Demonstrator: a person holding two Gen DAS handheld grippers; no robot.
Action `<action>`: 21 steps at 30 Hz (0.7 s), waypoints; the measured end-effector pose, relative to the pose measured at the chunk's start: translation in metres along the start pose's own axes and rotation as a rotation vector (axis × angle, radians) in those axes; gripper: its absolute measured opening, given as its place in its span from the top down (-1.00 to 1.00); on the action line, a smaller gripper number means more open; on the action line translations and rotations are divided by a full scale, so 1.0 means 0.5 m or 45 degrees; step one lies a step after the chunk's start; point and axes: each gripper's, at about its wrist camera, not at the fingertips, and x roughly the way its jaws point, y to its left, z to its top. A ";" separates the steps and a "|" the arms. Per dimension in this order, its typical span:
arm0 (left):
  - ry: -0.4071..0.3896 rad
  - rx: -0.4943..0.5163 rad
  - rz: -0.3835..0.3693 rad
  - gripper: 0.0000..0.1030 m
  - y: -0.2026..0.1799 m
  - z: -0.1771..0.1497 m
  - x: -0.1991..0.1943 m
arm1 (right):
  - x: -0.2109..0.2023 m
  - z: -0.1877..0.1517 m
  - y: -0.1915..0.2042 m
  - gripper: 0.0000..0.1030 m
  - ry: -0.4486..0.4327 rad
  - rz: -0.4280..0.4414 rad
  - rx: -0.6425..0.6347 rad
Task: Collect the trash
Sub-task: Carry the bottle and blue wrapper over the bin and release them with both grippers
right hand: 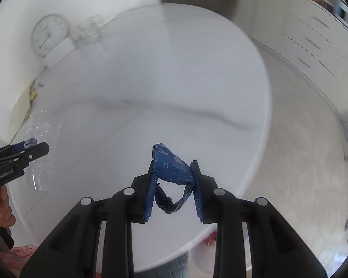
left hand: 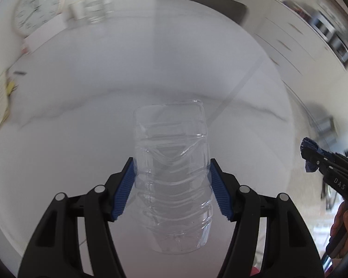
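On our left, the left gripper (left hand: 171, 185) is clamped on a clear plastic bottle (left hand: 172, 178): both blue pads press its ribbed flanks, and the crumpled body runs forward past the fingertips, with its far end well ahead of them and its near end back between the fingers. Below the claw lies the white round table (left hand: 81, 127), blurred. We should keep this squeeze steady — a thin, dented bottle can buckle and slip out if the pads ease.

To the right, the right gripper (right hand: 172, 181) is pinched nearly together on a crumpled blue wrapper (right hand: 171, 168). The wad sits at the fingertips, bulging ahead of them, with a loose loop sagging back between the fingers. The hold looks shallow, so we judge it wise to carry it smoothly, without jerks or rolling the wrist.

No bin shows ahead of either claw — we would look for it before releasing, and lower each piece well inside before letting the fingers part.
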 end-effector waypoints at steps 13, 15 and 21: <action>0.049 0.384 -0.170 -0.18 -0.214 -0.081 -0.003 | 0.035 -0.257 -0.177 0.39 0.137 -0.176 0.300; 0.053 0.399 -0.159 -0.18 -0.237 -0.089 -0.002 | 0.065 -0.262 -0.187 0.36 0.164 -0.156 0.297; 0.065 0.398 -0.155 -0.18 -0.290 -0.113 -0.002 | 0.078 -0.281 -0.240 -0.56 0.183 -0.111 0.268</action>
